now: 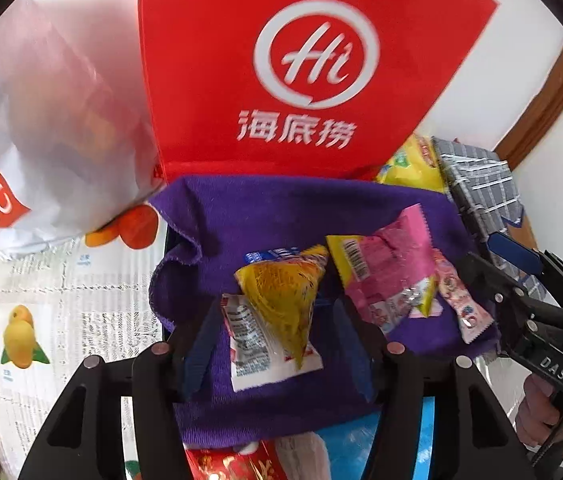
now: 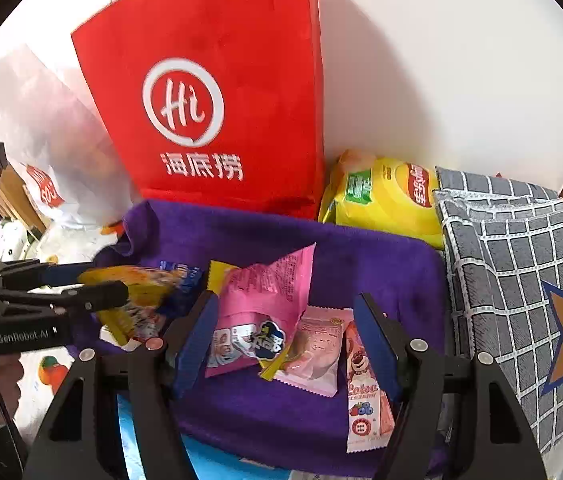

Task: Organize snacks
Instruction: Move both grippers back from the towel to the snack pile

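While both pairs of tongs, left (image 1: pixel 277 344) and right (image 2: pixel 285 344), hang parted and gripping nothing, the snack packets (image 2: pixel 265 312) lie gathered on the purple cloth (image 2: pixel 361 264), probably as a sorting spot, before the red bag (image 2: pixel 217 112).

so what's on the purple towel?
On the towel: yellow packet over a white one, pink packet, pale pink packet, bear stick. What is under the towel is hidden.

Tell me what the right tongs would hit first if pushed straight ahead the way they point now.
Most likely the pink snack packet lying between the open right tongs on the purple cloth, though depth is hard to judge here.
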Available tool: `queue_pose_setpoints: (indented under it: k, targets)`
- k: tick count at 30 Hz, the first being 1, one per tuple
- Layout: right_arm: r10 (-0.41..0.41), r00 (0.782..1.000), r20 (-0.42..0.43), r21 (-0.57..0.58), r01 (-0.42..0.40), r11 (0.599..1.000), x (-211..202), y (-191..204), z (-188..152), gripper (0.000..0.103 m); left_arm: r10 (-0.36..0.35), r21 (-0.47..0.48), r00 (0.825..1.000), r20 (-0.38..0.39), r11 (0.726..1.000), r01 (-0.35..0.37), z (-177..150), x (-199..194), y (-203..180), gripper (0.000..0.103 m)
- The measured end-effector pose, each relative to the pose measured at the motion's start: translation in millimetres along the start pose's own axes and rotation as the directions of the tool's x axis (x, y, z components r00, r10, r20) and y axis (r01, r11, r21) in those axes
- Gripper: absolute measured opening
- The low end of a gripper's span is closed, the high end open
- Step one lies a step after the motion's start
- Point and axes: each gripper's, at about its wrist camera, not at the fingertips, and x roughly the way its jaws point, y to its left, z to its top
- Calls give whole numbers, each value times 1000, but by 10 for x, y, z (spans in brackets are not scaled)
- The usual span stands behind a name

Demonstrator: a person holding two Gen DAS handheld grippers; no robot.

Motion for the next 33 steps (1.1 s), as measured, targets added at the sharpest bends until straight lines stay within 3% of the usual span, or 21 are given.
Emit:
queue_pose_setpoints:
  k: [6,11,16,33]
  targets:
    - [-16,998,60,16,15,1000,-375,60,-31,69,-14,27,997,71,1000,12,-86,-401,-122,57]
    - [-55,994,92,-24,58,998,-725,157,-205,69,-35,35,995,93,999,32,-253,-647,-187,57]
    - [-65,989,132,8,65,998,-1001,202,-449,69,-38,24,993,112,999,35,-482,-888,-169,57]
    - [18,999,-41,25,-17,1000,-1095,598,-1373,64,-9,-37,993,120,999,13,-1306,-1327,123,57]
